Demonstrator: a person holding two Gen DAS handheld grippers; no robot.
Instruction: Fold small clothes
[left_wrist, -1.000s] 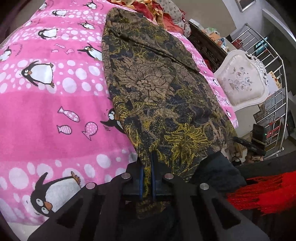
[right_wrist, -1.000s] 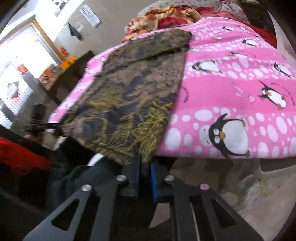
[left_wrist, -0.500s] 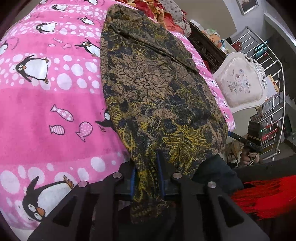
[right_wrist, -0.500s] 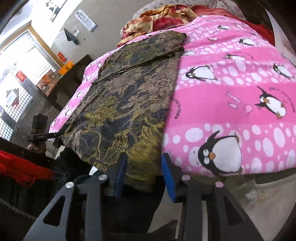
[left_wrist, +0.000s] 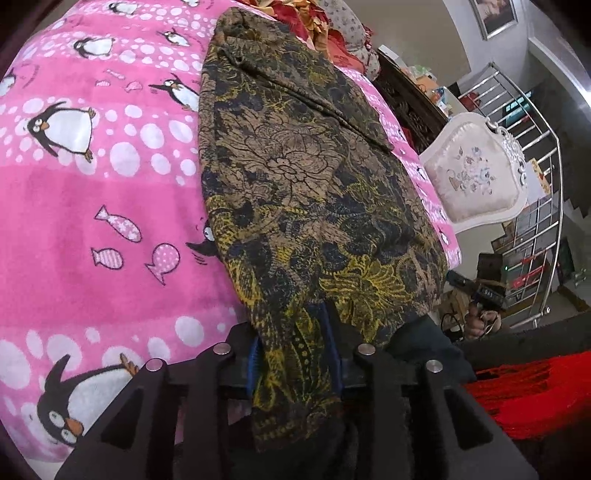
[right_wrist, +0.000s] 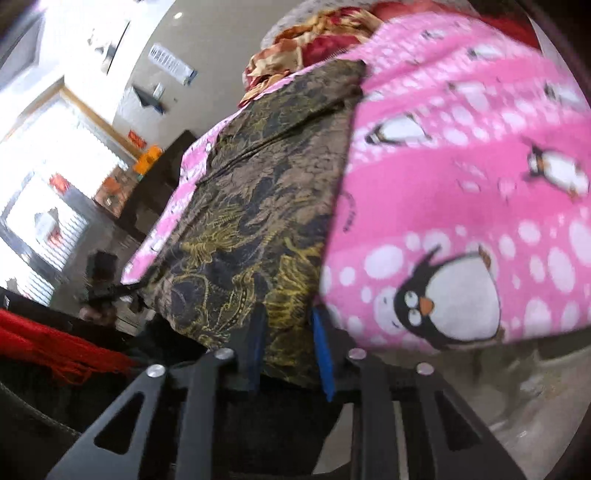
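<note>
The brown, black and yellow floral-print garment (left_wrist: 303, 192) lies lengthwise along the pink penguin-print fleece blanket (left_wrist: 92, 206) that covers the bed, its near hem hanging over the blanket's near edge. At that hem the left gripper (left_wrist: 293, 354) has its blue-padded fingers (left_wrist: 332, 347) spread apart with cloth draped loosely between them; nothing is pinched. The right gripper (right_wrist: 286, 347) stands the same way at the hem's other corner, blue fingers (right_wrist: 322, 354) parted around a hanging fold, though that view is smeared by motion, so whether cloth touches a pad is hard to say.

A second ago both pairs of fingers were closed tight on the hem; half a second ago they had begun to part; now they are wide. The garment's position on the blanket is unchanged through this. That reads as a release: the cloth has been laid out flat and let go, so the spreading step looks finished and a fold is likely next.

Beyond the garment's far end is a heap of red and gold bedding (left_wrist: 314, 26). Off the garment's right side stands a white upholstered chair back (left_wrist: 476, 177).
</note>
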